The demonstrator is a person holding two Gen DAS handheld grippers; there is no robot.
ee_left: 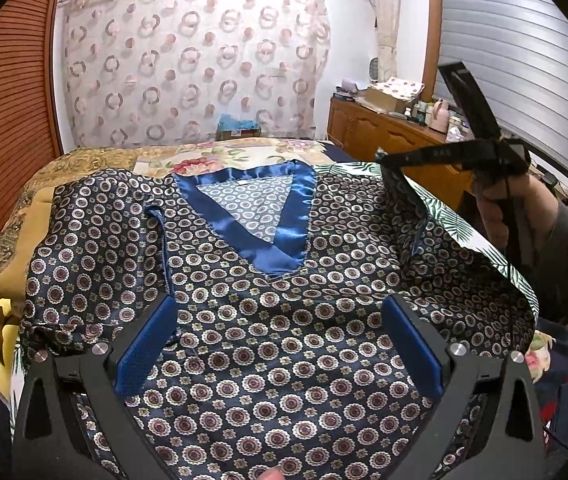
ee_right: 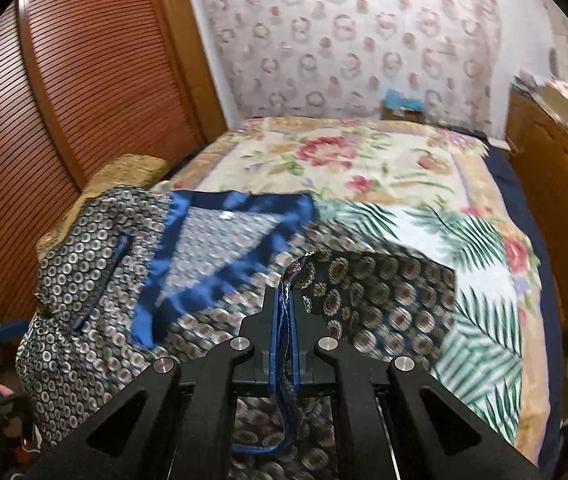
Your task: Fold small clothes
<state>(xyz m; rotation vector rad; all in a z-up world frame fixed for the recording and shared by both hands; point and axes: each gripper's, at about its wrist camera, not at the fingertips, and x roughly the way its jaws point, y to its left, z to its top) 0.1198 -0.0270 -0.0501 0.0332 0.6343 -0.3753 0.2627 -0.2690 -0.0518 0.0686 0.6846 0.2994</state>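
Note:
A dark navy satin top [ee_left: 284, 320] with a small round flower print and a shiny blue V-neck band [ee_left: 280, 240] lies face up on the bed. My left gripper [ee_left: 280, 344] is open just above its lower middle, blue pads [ee_left: 148, 348] spread wide, holding nothing. My right gripper [ee_right: 283, 312] is shut on the top's right sleeve edge [ee_right: 284, 344] and holds it lifted over the body; in the left wrist view it [ee_left: 384, 158] shows at the upper right with cloth hanging from it. The top [ee_right: 96, 300] looks blurred in the right wrist view.
The bed carries a floral quilt [ee_right: 364, 160] and a palm-leaf sheet [ee_right: 480, 320]. A slatted wooden wardrobe [ee_right: 84, 80] stands to the left, a wooden sideboard [ee_left: 384, 128] with bottles and boxes to the right, a patterned curtain [ee_left: 196, 60] behind.

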